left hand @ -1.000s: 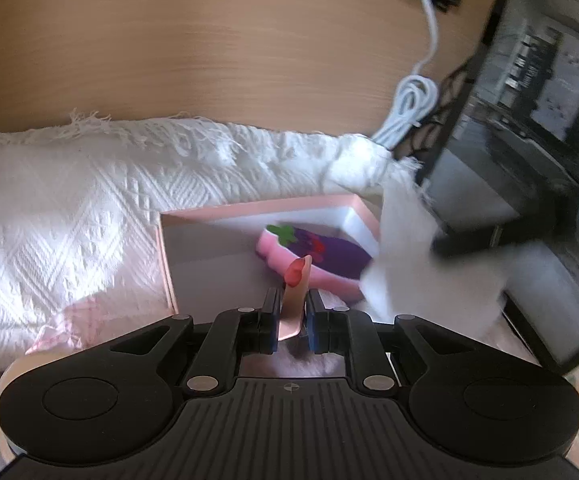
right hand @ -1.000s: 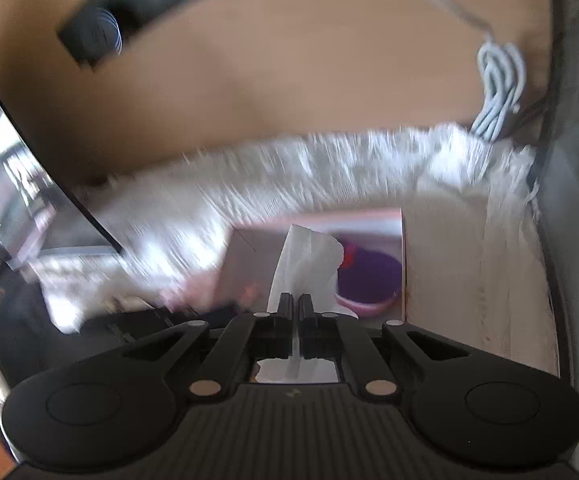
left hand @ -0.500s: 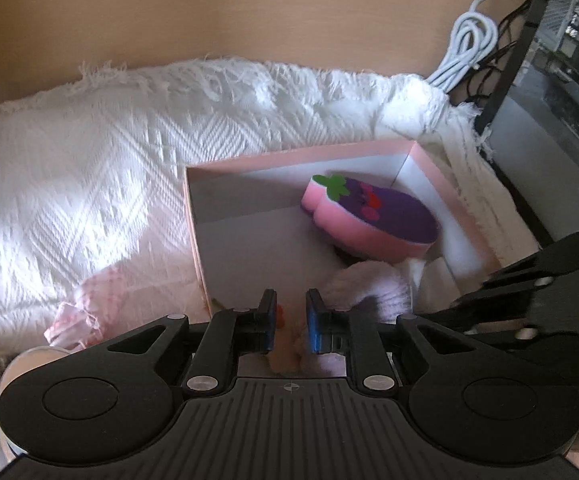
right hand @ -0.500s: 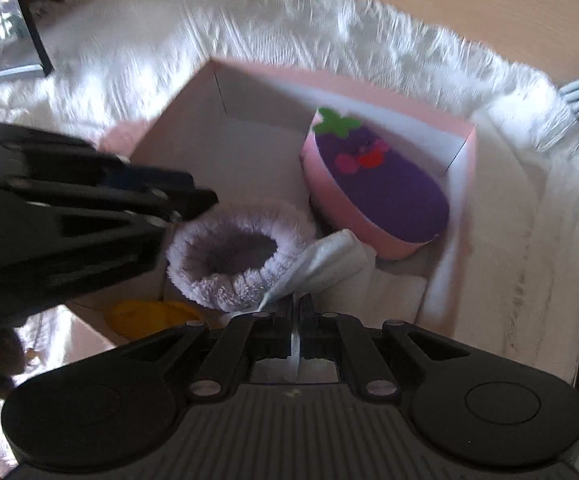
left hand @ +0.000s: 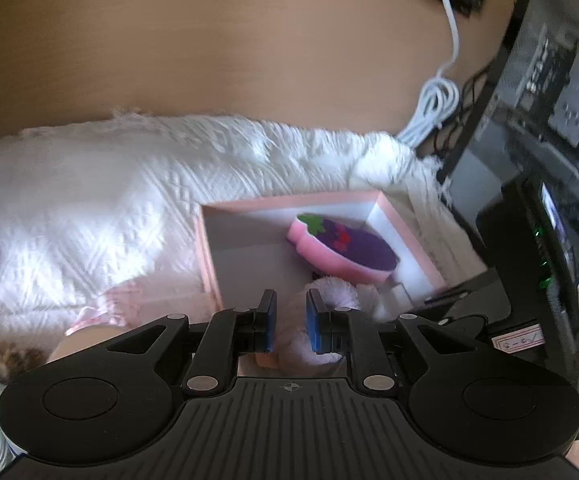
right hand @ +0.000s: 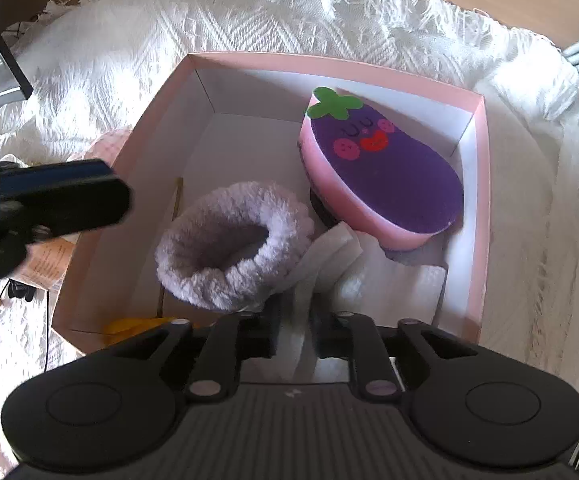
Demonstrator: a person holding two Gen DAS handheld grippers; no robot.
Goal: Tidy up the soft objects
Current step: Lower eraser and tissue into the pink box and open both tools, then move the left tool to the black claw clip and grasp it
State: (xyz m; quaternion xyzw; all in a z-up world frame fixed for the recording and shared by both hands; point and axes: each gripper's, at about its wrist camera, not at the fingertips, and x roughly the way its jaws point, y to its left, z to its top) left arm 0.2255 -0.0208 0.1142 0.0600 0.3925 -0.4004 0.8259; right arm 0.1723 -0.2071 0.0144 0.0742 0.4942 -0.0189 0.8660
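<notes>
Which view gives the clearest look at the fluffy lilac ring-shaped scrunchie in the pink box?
The right wrist view: the fluffy lilac ring-shaped scrunchie shows whole, hole included, lying in the pink cardboard box beside the purple eggplant-shaped sponge. The left wrist view shows only part of it, behind the left hand-held gripper.

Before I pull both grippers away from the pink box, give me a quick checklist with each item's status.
1. Right gripper open: ok, jaws apart.
2. White tissue free of it: cannot tell, it lies between the jaws.
3. Left gripper open: ok.
4. Fluffy lavender band inside pink box: ok.
5. Eggplant sponge inside the box: ok, against the far right wall.
6. Yellow item fully inside: cannot tell, mostly hidden.
</notes>
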